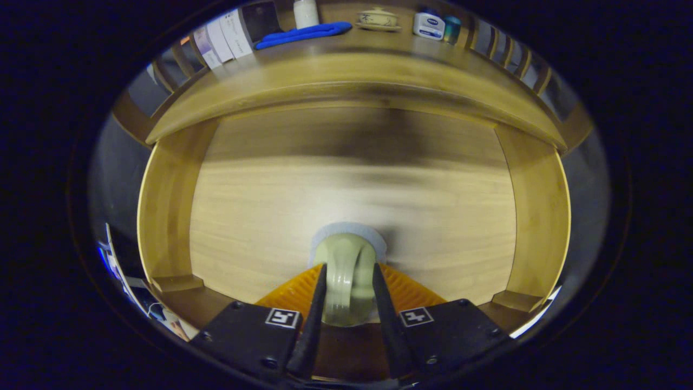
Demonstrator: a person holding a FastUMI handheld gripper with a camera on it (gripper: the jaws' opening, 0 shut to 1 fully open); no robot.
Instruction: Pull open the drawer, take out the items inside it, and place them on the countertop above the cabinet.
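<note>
While the drawer (352, 179) stands open, the tool (349, 281) grips a pale green cup (346, 276) between both fingers.

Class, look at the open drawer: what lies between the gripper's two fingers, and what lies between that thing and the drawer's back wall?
In the gripper view, a pale green cup sits between the gripper fingers; both press it. Beyond it, the drawer floor is bare wood up to the back wall.

Mount: the camera rides on the hand-held gripper (349, 281), whose fingers rise from the bottom centre of the frame.
Facing: forward and down into the open drawer (162, 206), toward its back wall.
Nearness: very close; the drawer floor spreads across the middle.
Far field: the desk (379, 46) arcs across the top of the frame.
</note>
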